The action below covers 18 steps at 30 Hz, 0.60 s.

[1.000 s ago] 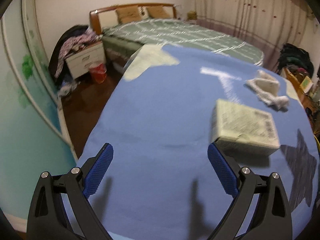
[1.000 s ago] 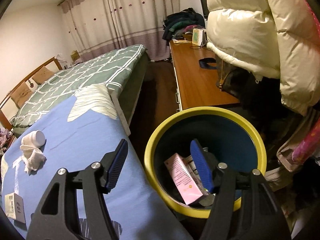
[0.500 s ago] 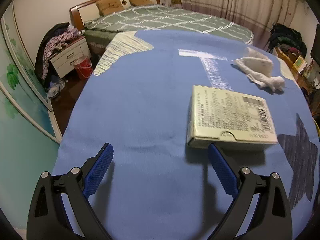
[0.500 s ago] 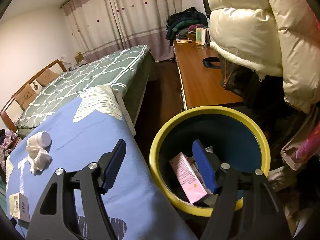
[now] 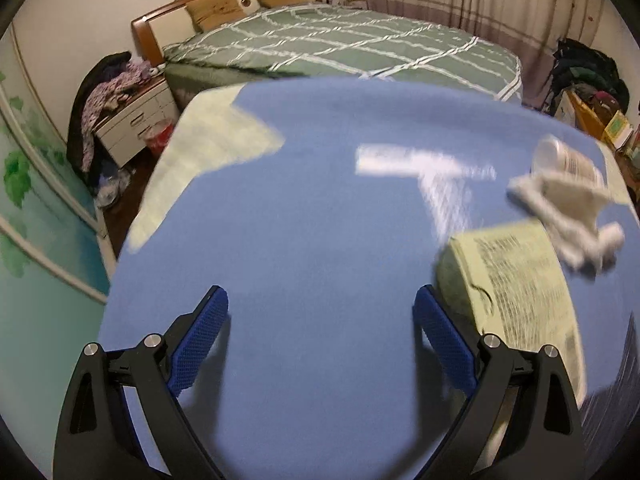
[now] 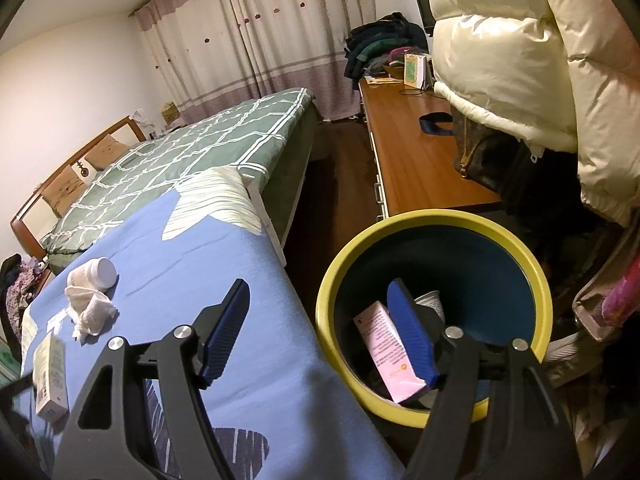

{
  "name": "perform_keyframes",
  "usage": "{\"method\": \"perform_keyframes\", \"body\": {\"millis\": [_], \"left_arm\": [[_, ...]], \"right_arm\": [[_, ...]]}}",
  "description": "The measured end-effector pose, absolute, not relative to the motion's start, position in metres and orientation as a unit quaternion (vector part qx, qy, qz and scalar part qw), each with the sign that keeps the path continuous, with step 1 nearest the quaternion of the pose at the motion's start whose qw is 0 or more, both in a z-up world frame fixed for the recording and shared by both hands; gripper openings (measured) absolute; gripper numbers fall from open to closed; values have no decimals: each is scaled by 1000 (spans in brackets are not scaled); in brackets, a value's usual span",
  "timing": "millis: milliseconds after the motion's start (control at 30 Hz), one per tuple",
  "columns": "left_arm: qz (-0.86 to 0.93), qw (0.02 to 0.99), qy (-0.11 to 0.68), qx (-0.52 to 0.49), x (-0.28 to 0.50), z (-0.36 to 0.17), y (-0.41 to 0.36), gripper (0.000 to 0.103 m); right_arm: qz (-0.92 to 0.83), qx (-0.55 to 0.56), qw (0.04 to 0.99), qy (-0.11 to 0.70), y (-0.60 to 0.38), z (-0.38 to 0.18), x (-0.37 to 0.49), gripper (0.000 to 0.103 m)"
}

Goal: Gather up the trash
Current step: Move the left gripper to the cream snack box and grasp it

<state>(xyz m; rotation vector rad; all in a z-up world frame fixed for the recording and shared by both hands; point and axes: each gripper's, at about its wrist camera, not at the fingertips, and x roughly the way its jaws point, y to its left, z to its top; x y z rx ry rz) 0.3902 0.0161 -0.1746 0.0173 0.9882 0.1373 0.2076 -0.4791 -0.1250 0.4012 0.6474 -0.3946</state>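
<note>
Left gripper (image 5: pixel 320 332): jaws spread wide, nothing between the blue pads, tilted steeply down over the blue cloth (image 5: pixel 312 216). The pale green box (image 5: pixel 516 284) lay flat on the cloth just outside its right-hand finger (image 5: pixel 444 344), touching or almost touching it; the view was too blurred to tell which. Beyond the box, further right, sat a crumpled white tissue (image 5: pixel 568 216), and against the tissue's far side a white bottle (image 5: pixel 564 160) lay on its side.

Right gripper (image 6: pixel 320 332): jaws apart and just been opening further, nothing clamped. It pointed downward across the edge of the cloth-covered surface, left finger over the cloth, right finger (image 6: pixel 412 340) over the mouth of the yellow-rimmed bin (image 6: pixel 436 220). Inside the bin, just beside that finger, a pink box (image 6: pixel 384 344) stood leaning; a white cup (image 6: pixel 432 302) showed behind the finger.

From this gripper the green box, tissue and bottle lay well to the left on the cloth.

Surface: blue cloth with cream star patches and a dark striped patch nearest the grippers.

Room: a bed with green checked cover (image 6: pixel 188 152) past the cloth's far edge, wooden headboard and two pillows at its end. Curtains (image 6: pixel 260 40) behind the bed. Wooden desk (image 6: pixel 416 152) beyond the bin, clothes heaped at its far end. A cream puffer jacket (image 6: pixel 532 52) hung above and right of the bin. A bedside cabinet (image 5: pixel 132 128) draped with clothes stood far left.
</note>
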Motion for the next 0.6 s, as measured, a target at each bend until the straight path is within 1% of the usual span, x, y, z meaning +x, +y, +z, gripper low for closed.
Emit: {"method": "perform_keyframes", "body": {"millis": [67, 167, 233, 300, 433, 600], "left_arm": [[56, 881, 469, -2, 405, -169, 11, 89], [42, 888, 456, -29, 411, -149, 8, 89], [6, 891, 453, -43, 401, -134, -4, 89], [-33, 886, 462, -37, 392, -129, -22, 94], [-51, 874, 483, -10, 382, -141, -55, 94], [-50, 863, 503, -5, 378, -165, -71, 94]], "right_arm": [[-189, 193, 910, 315, -478, -126, 208, 68], [-184, 193, 911, 315, -478, -125, 208, 68], [-180, 195, 911, 315, -478, -125, 207, 68], [-173, 198, 912, 315, -477, -124, 207, 68], [-167, 196, 914, 315, -474, -124, 207, 70], [-164, 200, 913, 316, -474, -125, 206, 70]]}}
